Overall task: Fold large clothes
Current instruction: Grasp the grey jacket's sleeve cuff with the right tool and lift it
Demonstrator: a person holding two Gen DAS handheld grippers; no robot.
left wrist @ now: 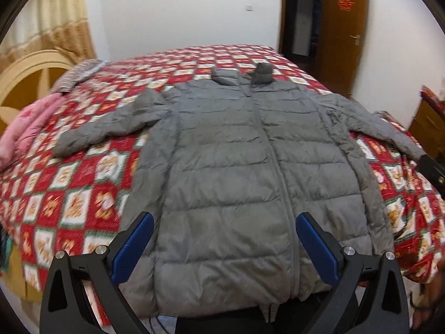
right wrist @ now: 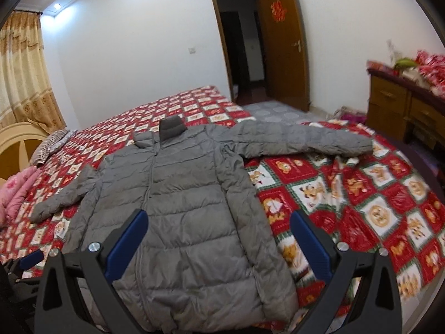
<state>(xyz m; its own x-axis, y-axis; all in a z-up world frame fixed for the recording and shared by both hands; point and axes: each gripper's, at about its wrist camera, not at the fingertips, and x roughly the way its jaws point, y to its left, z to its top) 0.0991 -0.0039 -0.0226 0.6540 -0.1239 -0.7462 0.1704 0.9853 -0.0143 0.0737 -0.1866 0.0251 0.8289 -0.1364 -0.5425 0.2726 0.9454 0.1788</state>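
- Both grippers hang over the near edge of the bed with nothing in them: the left gripper (left wrist: 224, 246) has its blue pads spread wide over the lower front of the jacket, and the right gripper (right wrist: 219, 243) is just as wide over the hem and the right side of the body. Neither touches the cloth as far as the views show.
- Such wide jaws suit a puffy quilted garment, since a thick edge needs room to slip in before the pads close.
- Between and beyond the fingers lies the grey padded jacket (left wrist: 236, 167), front up and zipped, hem toward the person and collar (left wrist: 242, 76) away. This flat spread is likely the starting layout for folding, and no fold is yet made.
- Its left sleeve (left wrist: 111, 128) angles out and down over the bedspread, and its right sleeve (right wrist: 303, 140) stretches sideways toward the bed's far edge. With both arms out flat, each can be grabbed at the cuff and laid across the body.
- Under the jacket, the red patchwork bedspread (right wrist: 375, 208) gives a broad, soft surface; it looks a little rumpled near the right sleeve, and could be pinched along with the cuff.
- Off to the left, a pink quilt (left wrist: 25, 133) sits by the headboard, well apart from the jacket.
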